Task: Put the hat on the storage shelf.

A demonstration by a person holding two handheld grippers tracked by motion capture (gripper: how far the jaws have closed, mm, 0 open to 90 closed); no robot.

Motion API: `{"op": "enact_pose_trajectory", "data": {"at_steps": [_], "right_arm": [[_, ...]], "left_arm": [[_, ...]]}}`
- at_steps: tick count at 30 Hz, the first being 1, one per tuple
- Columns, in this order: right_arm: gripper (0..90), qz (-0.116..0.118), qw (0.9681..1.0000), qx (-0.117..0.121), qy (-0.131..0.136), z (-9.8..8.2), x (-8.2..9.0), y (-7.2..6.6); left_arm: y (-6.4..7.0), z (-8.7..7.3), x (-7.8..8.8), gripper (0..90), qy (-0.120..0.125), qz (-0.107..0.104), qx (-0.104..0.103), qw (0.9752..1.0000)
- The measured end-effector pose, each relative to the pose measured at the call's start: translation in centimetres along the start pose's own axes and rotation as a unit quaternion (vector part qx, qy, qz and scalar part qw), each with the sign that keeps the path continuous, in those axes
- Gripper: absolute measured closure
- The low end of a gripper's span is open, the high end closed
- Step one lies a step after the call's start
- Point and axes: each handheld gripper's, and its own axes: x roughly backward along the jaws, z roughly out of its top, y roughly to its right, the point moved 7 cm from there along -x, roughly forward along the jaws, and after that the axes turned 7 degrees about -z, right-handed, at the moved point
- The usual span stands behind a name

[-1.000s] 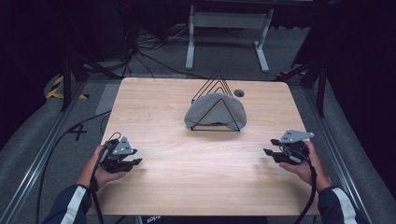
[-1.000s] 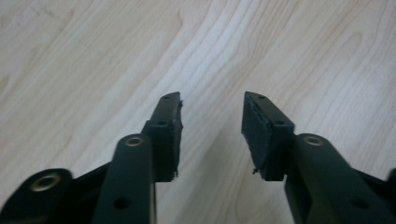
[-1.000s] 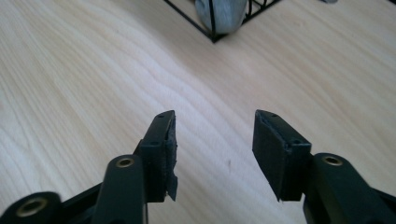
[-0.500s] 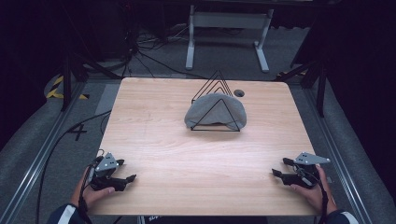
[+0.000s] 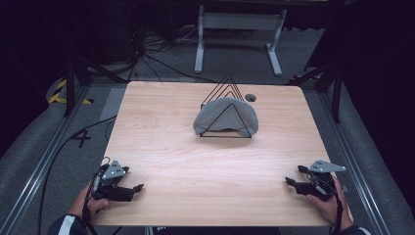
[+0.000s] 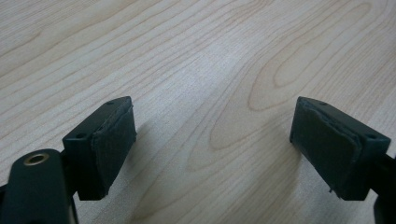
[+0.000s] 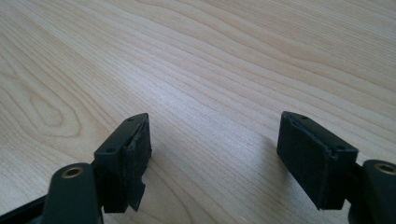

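Now two grippers are rested low on one wooden table (image 5: 161,147): the left gripper (image 5: 133,188) and the right gripper (image 5: 292,182) at its near corners, jaws just spread, nothing between. One grey cloth (image 5: 226,116) is draped on one wire rack (image 5: 221,93), well apart.

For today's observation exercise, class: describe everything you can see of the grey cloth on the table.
The grey cloth is a soft, plain fabric draped in a rounded mound, wider than tall, with both ends drooping onto the table. It sits in the far half, a little right of centre, hanging inside a black wire rack whose triangular frames stand in front of, over and behind it. It looks crumpled rather than folded. Only the rack and table touch it.
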Motion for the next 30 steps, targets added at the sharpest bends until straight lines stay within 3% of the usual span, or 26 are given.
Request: {"op": "enact_pose_trajectory", "data": {"at_steps": [2, 8, 30], "right_arm": [[25.8, -0.005, 1.0000, -0.003, 0.000, -0.06, 0.04, 0.10], [26.1, -0.006, 1.0000, -0.006, -0.001, -0.05, 0.04, 0.15], [24.9, -0.011, 0.9999, -0.010, -0.002, -0.01, -0.04, 0.35]], "left_arm": [[0.16, -0.04, -0.02, 14.2, -0.002, -0.002, 0.010, 0.9999], [0.01, 0.07, -0.08, 12.7, -0.005, 0.002, 0.004, 1.0000], [0.33, 0.19, -0.39, 9.3, -0.007, 0.009, 0.022, 0.9997]]}}
